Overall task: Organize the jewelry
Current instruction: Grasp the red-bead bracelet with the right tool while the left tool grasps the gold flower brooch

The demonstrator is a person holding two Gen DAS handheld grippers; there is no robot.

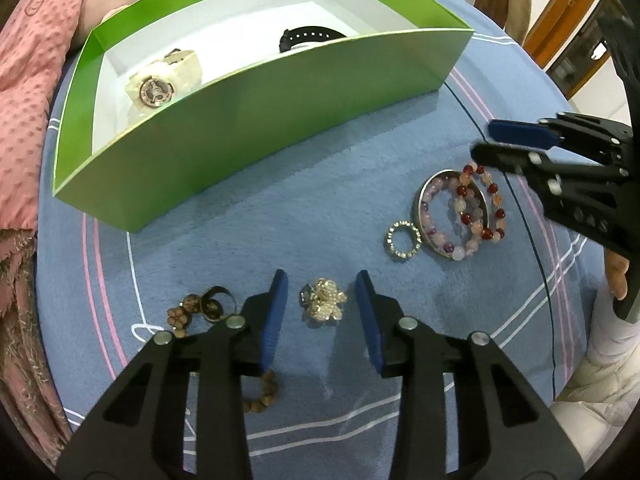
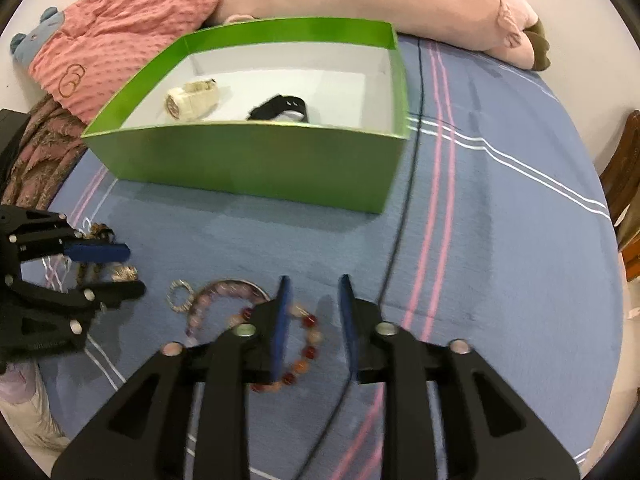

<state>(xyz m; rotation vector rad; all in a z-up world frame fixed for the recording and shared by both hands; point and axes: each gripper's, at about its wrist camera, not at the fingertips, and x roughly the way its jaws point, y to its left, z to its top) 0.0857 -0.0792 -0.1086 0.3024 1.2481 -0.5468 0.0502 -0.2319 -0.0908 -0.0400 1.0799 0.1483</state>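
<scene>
Jewelry on blue bedsheet (image 1: pixel 320 208): pearl cluster brooch (image 1: pixel 323 300) between left gripper (image 1: pixel 322 312) parted pads, untouched; right gripper (image 2: pixel 314 320) part-open, empty, over red beaded bracelet (image 2: pixel 304 344). Green box (image 1: pixel 260 120) holds cream watch (image 1: pixel 160 80) and black watch (image 1: pixel 308 37).

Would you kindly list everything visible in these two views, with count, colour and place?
Open green cardboard box: one, white inside, far side of bed.
Cream wristwatch: one, inside box, left.
Black watch strap: one, inside box, right.
Pearl flower brooch: one, white, between left tool's pads.
Rhinestone ring: one, silver, beside the bangle.
Silver metal bangle: one, under the bead bracelets.
Bead bracelets: two, lilac and red-pink, overlapping.
Brown wooden beads: one cluster, by left tool.
Blue striped bedsheet: one.
Pink blanket: one, behind box.
Pink plush toy: one, behind box.
Left tool: open.
Right tool: open.
</scene>
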